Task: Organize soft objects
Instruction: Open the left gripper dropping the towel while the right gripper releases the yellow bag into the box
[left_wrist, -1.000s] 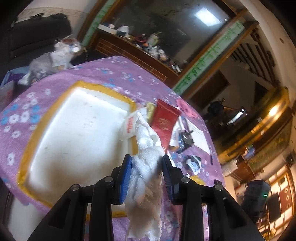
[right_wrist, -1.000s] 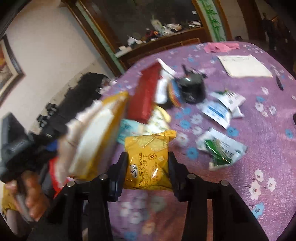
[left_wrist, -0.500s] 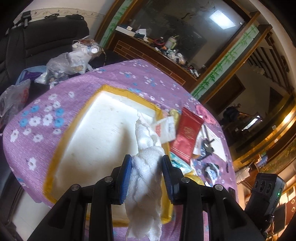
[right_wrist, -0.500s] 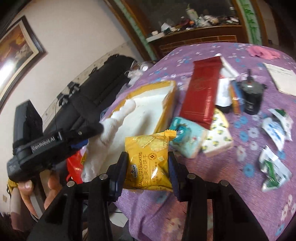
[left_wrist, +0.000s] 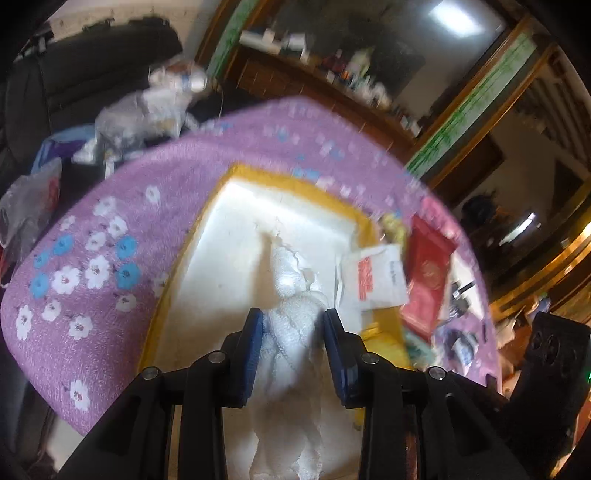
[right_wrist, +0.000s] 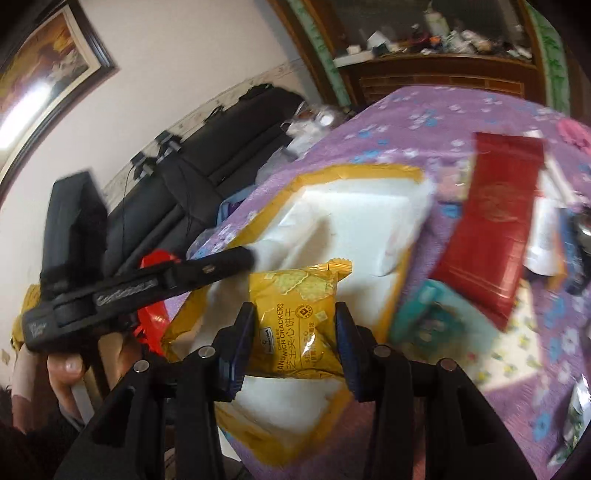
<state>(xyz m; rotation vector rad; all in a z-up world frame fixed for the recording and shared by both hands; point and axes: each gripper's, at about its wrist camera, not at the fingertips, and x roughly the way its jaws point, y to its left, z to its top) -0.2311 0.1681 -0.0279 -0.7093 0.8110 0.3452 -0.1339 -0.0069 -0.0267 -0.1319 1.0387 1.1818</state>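
My left gripper (left_wrist: 293, 328) is shut on a white knitted cloth (left_wrist: 291, 332) and holds it over the white foam tray with a yellow taped rim (left_wrist: 236, 236). My right gripper (right_wrist: 293, 325) is shut on a yellow sandwich-cracker packet (right_wrist: 295, 317) and holds it above the near part of the same tray (right_wrist: 354, 206). The left gripper's body (right_wrist: 147, 284) shows at the left of the right wrist view, reaching over the tray.
The table wears a purple flowered cloth (left_wrist: 85, 266). A red flat box (right_wrist: 491, 229), a teal packet (right_wrist: 421, 314) and a white sachet (left_wrist: 373, 277) lie beside the tray. A black sofa (right_wrist: 207, 162) and plastic bags (left_wrist: 144, 110) are beyond the table edge.
Both grippers have moved over the foam tray, each still holding its item. The right view has swung left from the table's clutter to the tray.
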